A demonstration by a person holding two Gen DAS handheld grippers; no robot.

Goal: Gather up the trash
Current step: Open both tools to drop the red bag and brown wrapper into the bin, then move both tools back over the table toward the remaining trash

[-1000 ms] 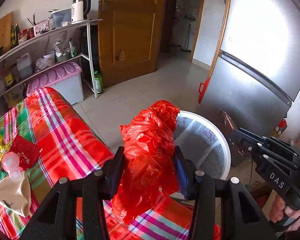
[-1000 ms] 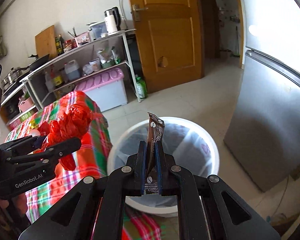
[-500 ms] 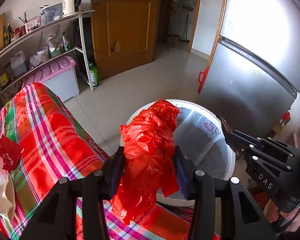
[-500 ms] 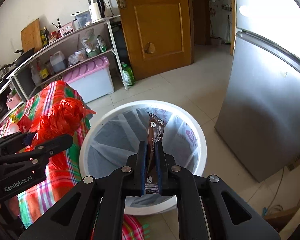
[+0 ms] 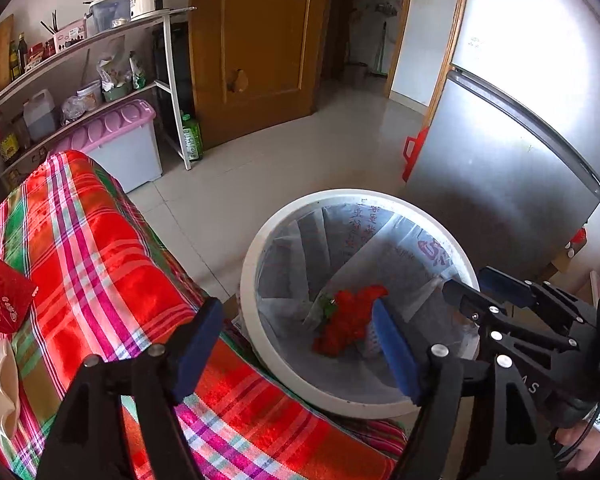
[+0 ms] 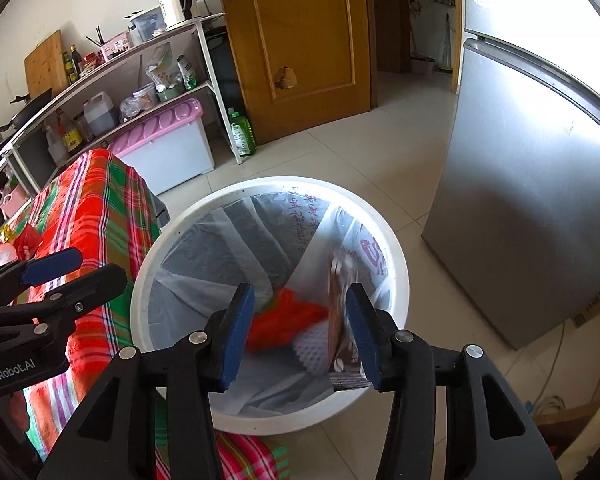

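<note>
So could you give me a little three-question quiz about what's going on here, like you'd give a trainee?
1. True or false: the crumpled red plastic bag lies inside the round white lined trash bin.
2. Multiple choice: the left gripper is (A) shut on a bag, (B) open with nothing between its fingers, (C) out of view.
3. Fill in: the brown snack wrapper is beside one blue pad of the right gripper, above the ____.

Key: 1 true; 2 B; 3 bin.
</note>
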